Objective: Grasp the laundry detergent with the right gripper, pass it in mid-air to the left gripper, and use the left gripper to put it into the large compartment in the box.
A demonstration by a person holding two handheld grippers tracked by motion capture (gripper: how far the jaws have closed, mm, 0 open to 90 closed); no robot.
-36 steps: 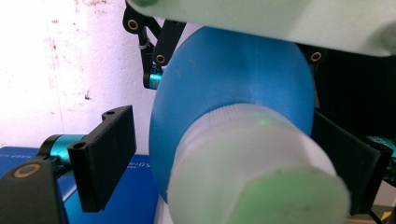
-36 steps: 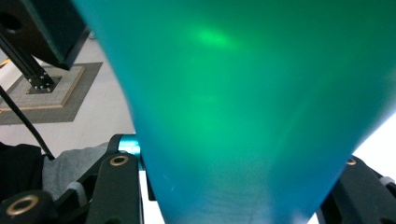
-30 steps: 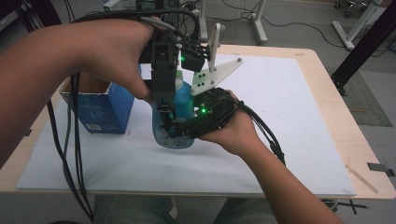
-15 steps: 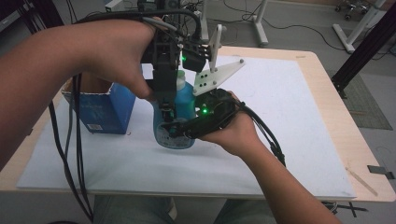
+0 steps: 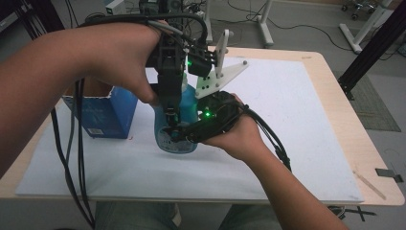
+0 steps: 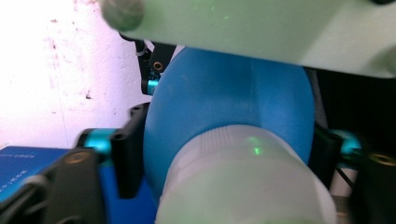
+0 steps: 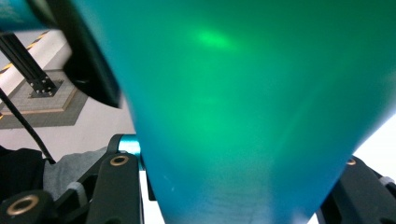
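While the two hands have stayed almost where they were a moment ago, the bottle (image 5: 187, 110) now stands a bit straighter on the mat (image 5: 297, 120), and nothing else has moved much.

The table (image 5: 335, 86) is the biggest thing, with the white mat on top of it. The left arm (image 5: 62, 76) comes in big from the left side and reaches over the top. Its hand (image 5: 124, 57) holds the left gripper (image 5: 170, 108) pointing down at the bottle. The right arm (image 5: 292, 191) comes up from the bottom. Its hand (image 5: 239, 136) lies on its side and holds the right gripper (image 5: 179, 134) low, near the bottle's bottom.

A blue box (image 5: 103, 112) sits on the mat just left of the bottle.

The bottle is blue and see-through, round and fat low down, and it stands in the middle of the mat. In the left gripper view, the bottle (image 6: 233, 107) has a white ribbed cap (image 6: 243, 182), and the left gripper's jaws press on the bottle's two sides just under the cap. In the right gripper view, the bottle (image 7: 243, 102) looks blue-green, and the right gripper's jaws squeeze its body from both sides, spread quite wide
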